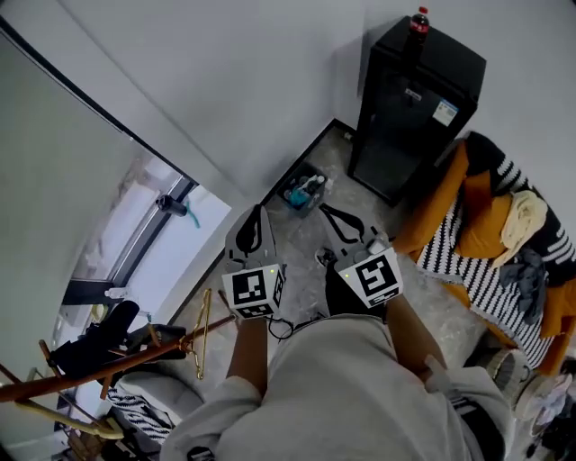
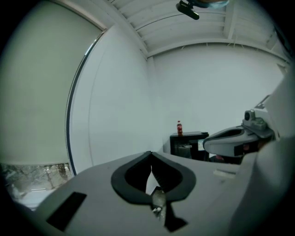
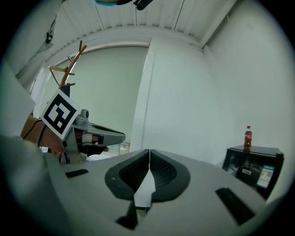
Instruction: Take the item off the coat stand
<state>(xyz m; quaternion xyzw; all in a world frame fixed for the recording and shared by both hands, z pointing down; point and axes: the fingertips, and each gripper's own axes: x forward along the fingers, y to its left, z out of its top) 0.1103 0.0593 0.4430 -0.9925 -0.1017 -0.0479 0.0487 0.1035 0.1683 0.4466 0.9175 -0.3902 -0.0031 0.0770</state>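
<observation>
The wooden coat stand (image 1: 108, 367) lies across the lower left of the head view, with a black item (image 1: 97, 335) hanging on its pegs. A yellow hanger (image 1: 202, 335) hangs beside it. My left gripper (image 1: 252, 225) and right gripper (image 1: 340, 223) are held side by side in front of the body, to the right of the stand and apart from it. Both are shut with nothing between the pads, as shown by the left gripper (image 2: 150, 156) and right gripper (image 3: 149, 152) in their own views. The stand's top pegs (image 3: 69, 69) show at the upper left of the right gripper view.
A black cabinet (image 1: 416, 103) with a red-capped bottle (image 1: 419, 20) on top stands in the far corner. A sofa (image 1: 490, 239) piled with orange and striped fabric fills the right side. A small basket of bottles (image 1: 303, 191) sits by the wall. A window (image 1: 153, 243) lies left.
</observation>
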